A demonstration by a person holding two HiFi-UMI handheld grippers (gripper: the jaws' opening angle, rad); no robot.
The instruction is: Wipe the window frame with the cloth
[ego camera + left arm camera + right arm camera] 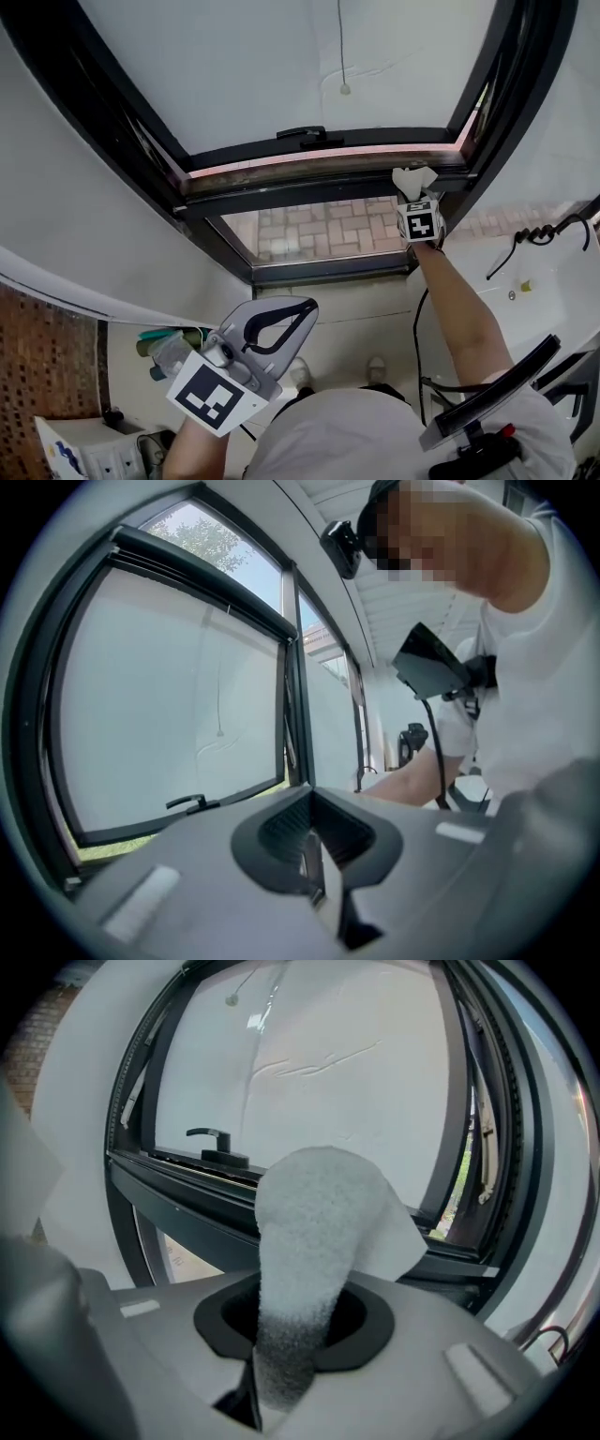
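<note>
The dark window frame [309,183] runs across the head view, with a handle [302,136] on its lower sash rail. My right gripper [416,192] is raised to the frame's lower right corner and is shut on a white cloth [413,179]. In the right gripper view the cloth [314,1241] sticks up from the jaws just short of the lower rail [202,1194], and the handle [214,1141] sits to its left. My left gripper [281,323] hangs low at the person's side, shut and holding nothing. Its own view shows the gripper [314,860] closed and the window frame [286,714] behind.
A frosted pane [291,66] with a pull cord [344,88] fills the sash. Brick paving [328,230] shows through the lower glass. White walls [66,187] flank the window. A cable [534,234] lies on the white ledge at right. A bottle [169,352] stands low on the left.
</note>
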